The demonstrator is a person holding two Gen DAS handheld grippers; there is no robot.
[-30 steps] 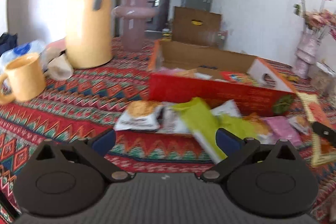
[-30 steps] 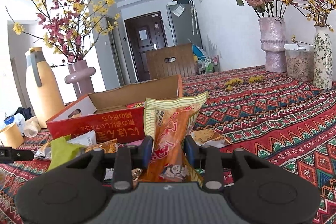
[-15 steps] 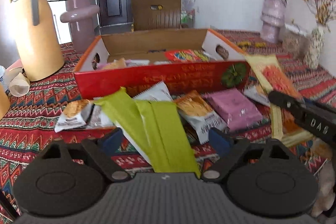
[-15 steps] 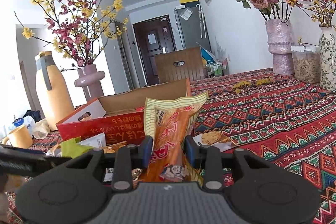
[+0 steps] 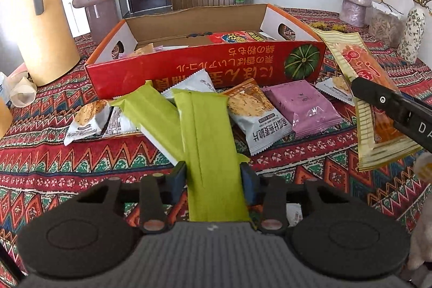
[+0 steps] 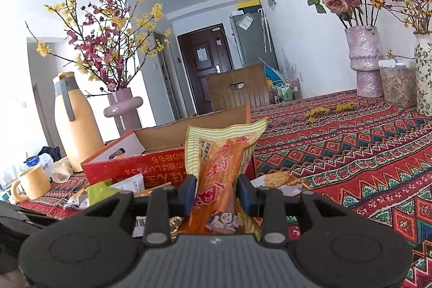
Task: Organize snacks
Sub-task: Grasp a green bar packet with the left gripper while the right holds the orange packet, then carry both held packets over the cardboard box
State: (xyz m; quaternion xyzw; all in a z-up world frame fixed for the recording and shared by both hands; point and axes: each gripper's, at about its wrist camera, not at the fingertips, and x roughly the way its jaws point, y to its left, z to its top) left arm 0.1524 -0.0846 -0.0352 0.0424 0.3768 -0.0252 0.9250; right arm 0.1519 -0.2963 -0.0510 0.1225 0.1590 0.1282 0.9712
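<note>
The green snack packet (image 5: 209, 142) lies lengthwise on the pile before the red cardboard box (image 5: 205, 64), its near end pinched between our left tongs (image 5: 213, 180). Our right tongs (image 6: 216, 193) grip an orange snack bag (image 6: 221, 161), held upright clear of the patterned tabletop (image 5: 67, 161). We should lift the green packet straight up so its neighbours stay put, then clear the box's front wall before lowering.

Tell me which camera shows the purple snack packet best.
The left wrist view: the purple snack packet lies flat and whole on the tablecloth before the red box. In the right wrist view it cannot be seen at all.
</note>
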